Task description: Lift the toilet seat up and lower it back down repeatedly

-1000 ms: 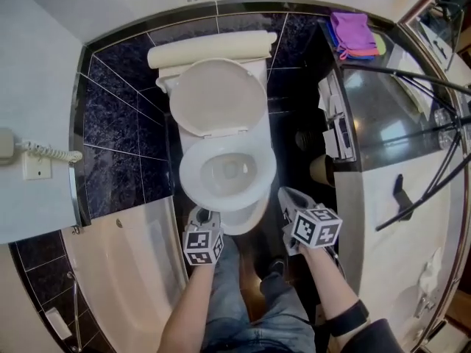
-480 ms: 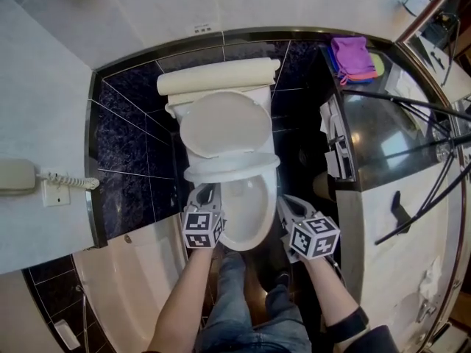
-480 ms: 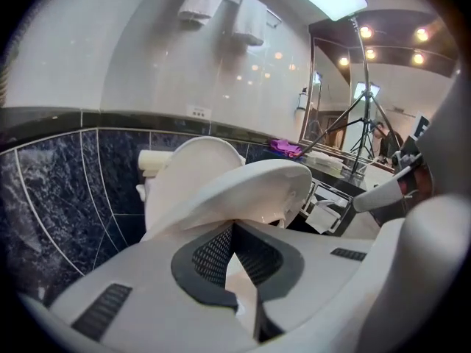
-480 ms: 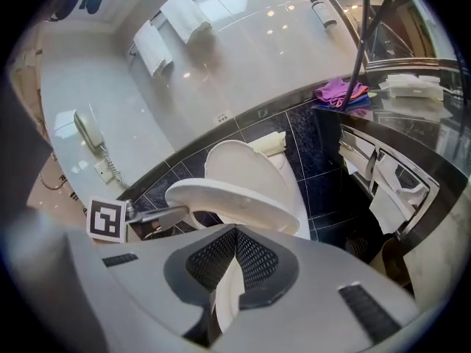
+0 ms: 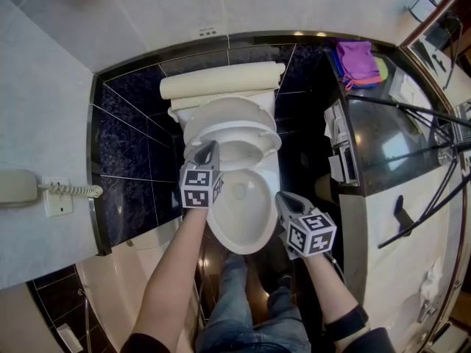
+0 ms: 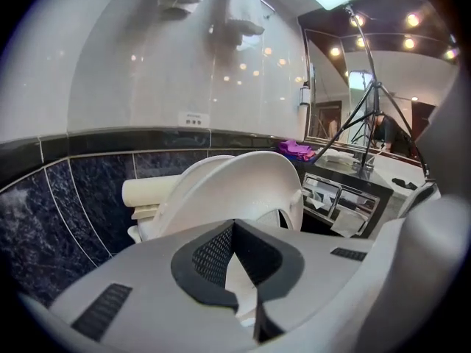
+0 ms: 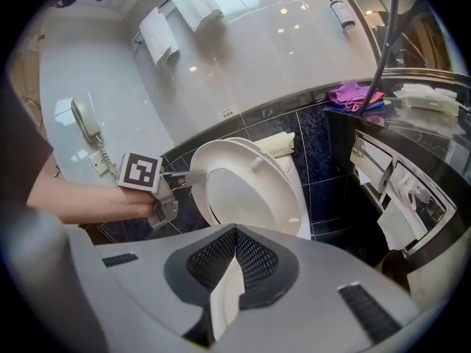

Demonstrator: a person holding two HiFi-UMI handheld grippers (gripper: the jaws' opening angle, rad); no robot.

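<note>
Half a lift done: the white plastic toilet seat stands tilted, its rim at the tips of the closed left gripper. The right gripper is closed and empty. Full raising and lowering remain.

Pale wall above a band of dark blue marbled tiles; floor equally dark. Phone on the wall at left, tub below it. Glossy counter at right, purple cloth at its far end. Towels hang high (two, folded). Mirror reflects ceiling spots.
</note>
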